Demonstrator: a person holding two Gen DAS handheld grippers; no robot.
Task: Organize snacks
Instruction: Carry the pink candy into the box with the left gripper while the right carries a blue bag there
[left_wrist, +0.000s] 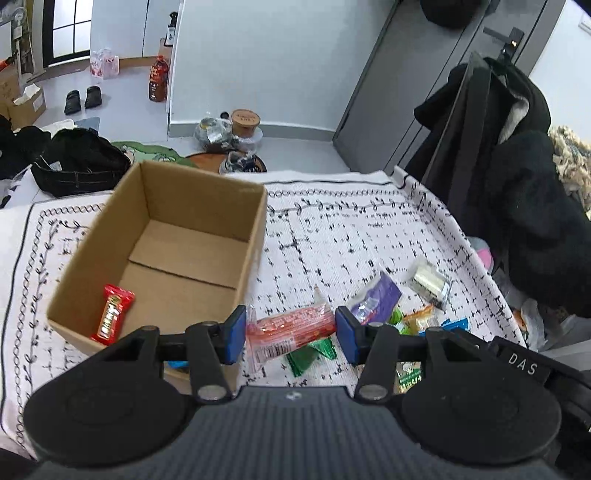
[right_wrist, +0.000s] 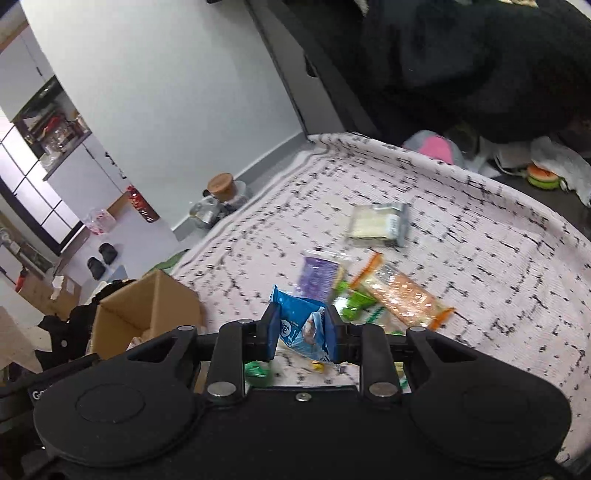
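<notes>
My left gripper (left_wrist: 291, 329) is shut on a pink clear-wrapped snack packet (left_wrist: 280, 334), held crosswise between the blue pads just right of the open cardboard box (left_wrist: 199, 199). A red candy bar (left_wrist: 112, 314) lies in the box's near left corner. My right gripper (right_wrist: 303, 328) is shut on a blue snack packet (right_wrist: 304, 323), lifted above the patterned cloth (right_wrist: 480, 277). Below lie a purple packet (right_wrist: 319, 273), an orange packet (right_wrist: 402, 295), green wrappers (right_wrist: 354, 302) and a clear pack of pale crackers (right_wrist: 380, 223). The box (right_wrist: 147, 302) stands to the left in the right wrist view.
Dark coats (left_wrist: 517, 184) hang close along the cloth's right edge. A black bag (left_wrist: 77, 162) lies beyond the box on the left. Jars and shoes (left_wrist: 236, 136) sit on the floor past the cloth's far edge.
</notes>
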